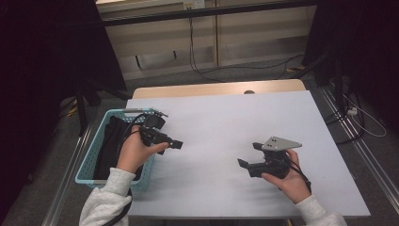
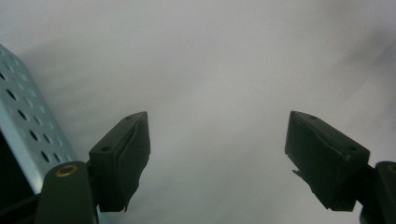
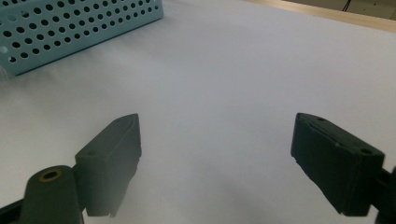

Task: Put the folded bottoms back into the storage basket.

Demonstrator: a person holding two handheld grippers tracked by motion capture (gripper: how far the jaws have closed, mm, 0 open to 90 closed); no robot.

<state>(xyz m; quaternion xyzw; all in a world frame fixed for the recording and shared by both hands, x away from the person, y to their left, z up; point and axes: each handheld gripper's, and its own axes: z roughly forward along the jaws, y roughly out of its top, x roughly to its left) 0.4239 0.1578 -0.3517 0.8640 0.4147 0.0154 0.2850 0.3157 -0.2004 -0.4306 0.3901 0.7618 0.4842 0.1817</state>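
My left gripper [image 1: 175, 143] hovers just right of a light blue perforated basket [image 1: 95, 146] at the table's left side, held in a hand with a grey sleeve. In the left gripper view its jaws [image 2: 217, 158] stand wide apart, with bare white table between them and the basket wall [image 2: 28, 126] at the left edge. My right gripper [image 1: 249, 155] rests low over the white table [image 1: 226, 117] at the right front, pointing left, with a grey three-cornered plate [image 1: 281, 142] on top. Its jaws [image 3: 215, 163] are open and hold nothing. The basket [image 3: 70, 25] shows at the far left of the right gripper view.
Dark cloth [image 1: 110, 146] lies inside the basket. The white table surface ends in a wooden strip [image 1: 216, 88] at the back. Cables [image 1: 202, 66] run over the floor behind the table, and dark stands flank both sides.
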